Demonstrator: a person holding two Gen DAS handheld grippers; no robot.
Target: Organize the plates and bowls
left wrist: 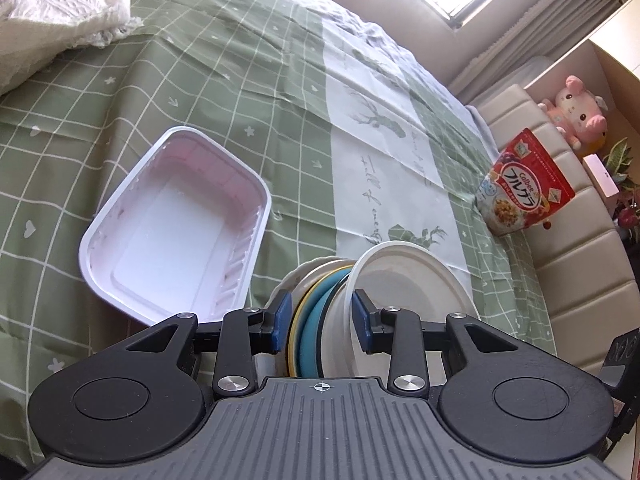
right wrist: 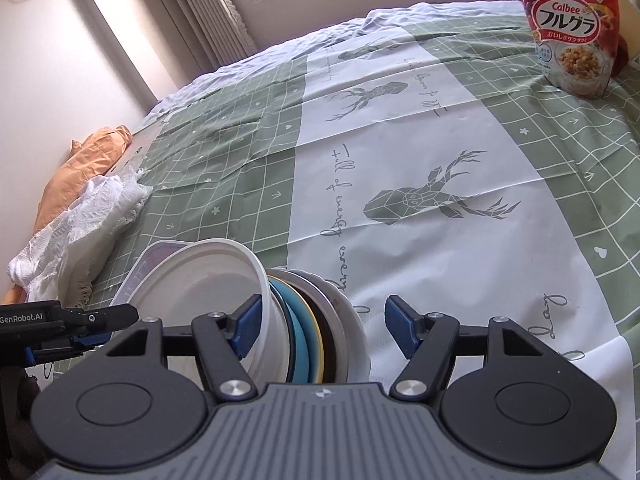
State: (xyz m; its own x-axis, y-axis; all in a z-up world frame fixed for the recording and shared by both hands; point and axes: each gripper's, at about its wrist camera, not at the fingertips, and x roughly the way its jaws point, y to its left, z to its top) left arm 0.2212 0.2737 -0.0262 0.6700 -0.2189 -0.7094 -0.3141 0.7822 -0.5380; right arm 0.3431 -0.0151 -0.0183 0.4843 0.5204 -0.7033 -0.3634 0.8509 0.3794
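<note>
— Where pinched by left tongs (left wrist: 321, 322): stack (left wrist: 320, 320) of plates and bowls on edge, above the bed (left wrist: 200, 80), beside white tray (left wrist: 176, 232). Cereal bag (left wrist: 524, 182) well apart.

— Seen from the right: right tongs (right wrist: 322, 330) spread around same stack (right wrist: 316, 332); left pad touching the white bowl (right wrist: 208, 288), right pad apart from the plates.

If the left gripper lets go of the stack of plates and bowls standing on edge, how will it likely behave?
The stack stands on its rims, so it would probably tip or roll. The white bowl leans outward and may drop off first. The tablecloth looks smooth, so sliding seems likely too.
</note>
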